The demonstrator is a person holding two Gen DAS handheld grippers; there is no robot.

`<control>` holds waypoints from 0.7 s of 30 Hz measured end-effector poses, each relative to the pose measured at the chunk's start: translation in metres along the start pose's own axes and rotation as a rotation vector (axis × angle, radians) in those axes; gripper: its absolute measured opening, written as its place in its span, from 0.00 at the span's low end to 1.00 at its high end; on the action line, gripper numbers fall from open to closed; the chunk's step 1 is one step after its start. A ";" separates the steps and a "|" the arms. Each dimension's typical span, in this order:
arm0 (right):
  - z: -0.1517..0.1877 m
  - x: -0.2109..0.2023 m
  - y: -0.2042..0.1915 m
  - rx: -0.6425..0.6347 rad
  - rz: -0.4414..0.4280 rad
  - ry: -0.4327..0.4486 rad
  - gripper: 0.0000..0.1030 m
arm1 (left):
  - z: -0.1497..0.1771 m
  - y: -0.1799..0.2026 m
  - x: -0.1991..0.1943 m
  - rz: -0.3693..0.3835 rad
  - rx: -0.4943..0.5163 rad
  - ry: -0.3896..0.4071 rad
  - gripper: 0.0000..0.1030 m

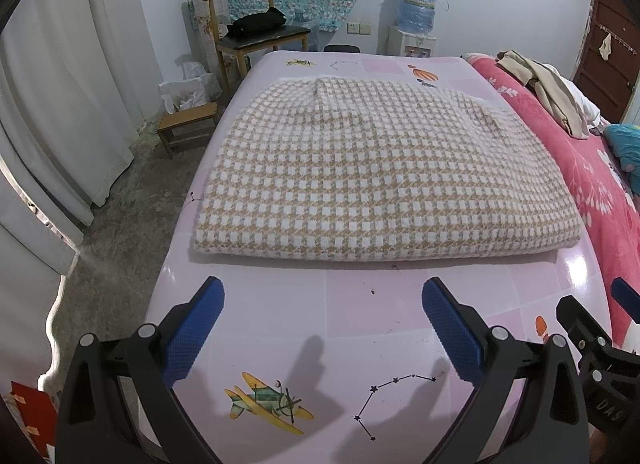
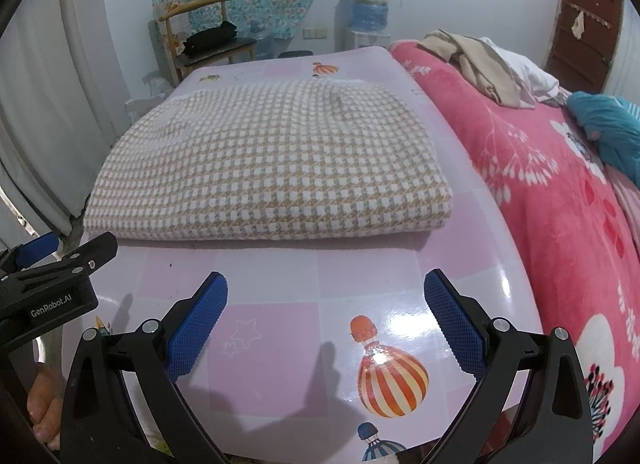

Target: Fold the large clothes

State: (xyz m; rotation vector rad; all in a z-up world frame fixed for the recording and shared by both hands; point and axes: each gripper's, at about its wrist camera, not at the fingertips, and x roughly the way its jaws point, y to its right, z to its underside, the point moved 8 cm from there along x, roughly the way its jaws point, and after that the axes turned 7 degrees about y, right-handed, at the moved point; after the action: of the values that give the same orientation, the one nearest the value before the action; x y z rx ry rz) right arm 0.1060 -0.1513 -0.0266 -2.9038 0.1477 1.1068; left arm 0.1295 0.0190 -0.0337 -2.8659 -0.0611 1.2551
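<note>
Bed: pink flowered blanket [image 2: 560,199] runs along the right side of the table, and on it lie a heap of beige and white clothes [image 2: 484,63] and a blue garment [image 2: 608,131]
Table: glossy pink checked cloth [image 1: 360,328] printed with a plane, star lines and striped balloons; its near part is bare apart from a few dark specks
Garment: there it sits, the beige-and-white houndstooth garment [image 1: 360,167], folded into a thick flat rectangle on the middle of the table; its near folded edge lies just ahead of both grippers, touching neither
Left gripper: left gripper [image 1: 320,328] hovers low over the near table edge; jaws spread wide, blue pads [image 1: 196,328] holding nothing
Right gripper: right gripper [image 2: 324,324] sits beside it over the balloon print; jaws wide apart too, empty
Background: wooden chair [image 1: 256,27] with a dark bundle on the seat; water dispenser [image 1: 414,19] against the far wall; small stool [image 1: 188,123] on the floor
</note>
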 end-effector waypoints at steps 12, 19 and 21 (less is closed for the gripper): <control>0.000 0.000 0.000 -0.003 -0.003 -0.002 0.92 | -0.001 -0.001 -0.001 -0.005 -0.004 0.000 0.95; 0.002 0.000 0.000 -0.002 -0.002 -0.004 0.92 | 0.000 -0.001 -0.002 -0.006 -0.004 0.000 0.95; 0.002 0.001 0.000 -0.002 -0.003 -0.004 0.92 | 0.000 -0.001 -0.002 -0.006 -0.004 0.000 0.95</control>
State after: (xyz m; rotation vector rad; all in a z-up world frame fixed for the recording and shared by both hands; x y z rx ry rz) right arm 0.1051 -0.1517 -0.0283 -2.9020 0.1431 1.1132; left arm 0.1284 0.0196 -0.0320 -2.8671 -0.0724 1.2555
